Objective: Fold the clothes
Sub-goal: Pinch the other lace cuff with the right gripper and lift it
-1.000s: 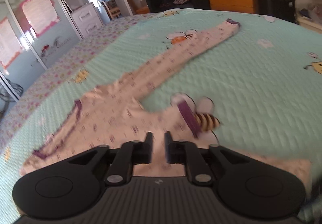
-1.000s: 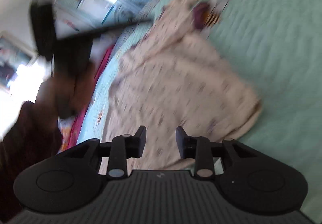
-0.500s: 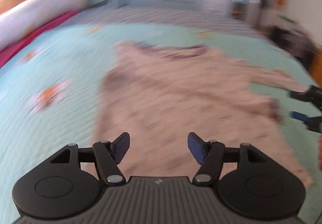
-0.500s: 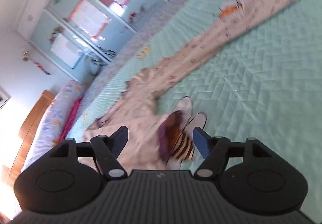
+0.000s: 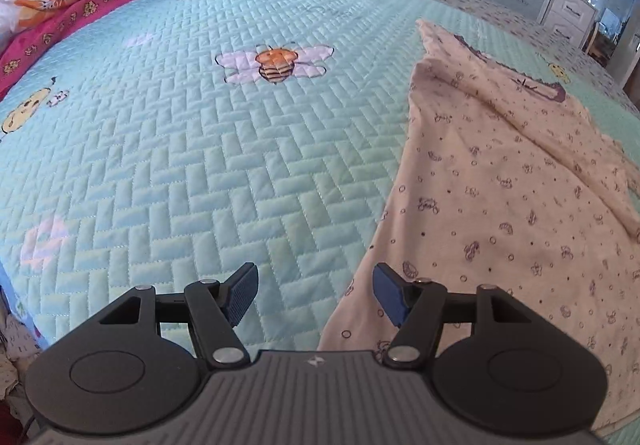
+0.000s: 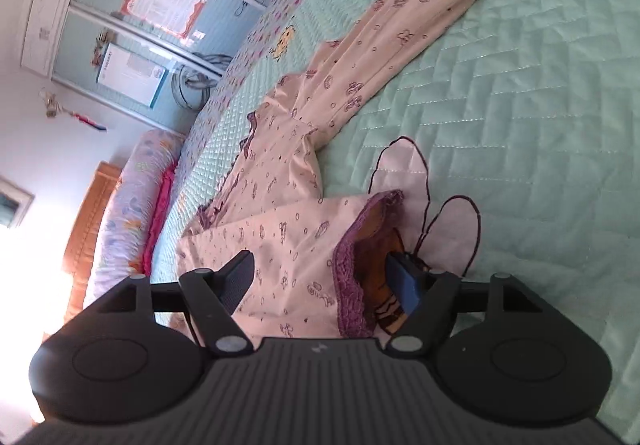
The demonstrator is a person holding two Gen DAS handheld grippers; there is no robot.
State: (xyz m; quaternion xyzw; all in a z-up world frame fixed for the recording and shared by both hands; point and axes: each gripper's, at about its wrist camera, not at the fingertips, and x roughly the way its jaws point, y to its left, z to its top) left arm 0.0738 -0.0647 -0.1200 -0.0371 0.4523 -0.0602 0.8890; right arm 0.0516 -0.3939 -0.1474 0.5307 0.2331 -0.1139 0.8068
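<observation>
The long-sleeved top (image 5: 500,205) lies spread on the bed's quilted coverlet (image 5: 200,165), and both claws stand released: the left claw (image 5: 314,295) straddles the garment's side edge, while the right claw (image 6: 320,277) hovers over the purple-trimmed cuff (image 6: 352,269). The step in hand is judged to be re-gripping for a sleeve fold, which calls for lowering and clenching on cloth. The hem and the far sleeve end are cut off.

left hand-held gripper (image 5: 314,295): jaws apart, empty | pyjama top (image 5: 512,205): flat on quilt (image 5: 200,165)
</observation>
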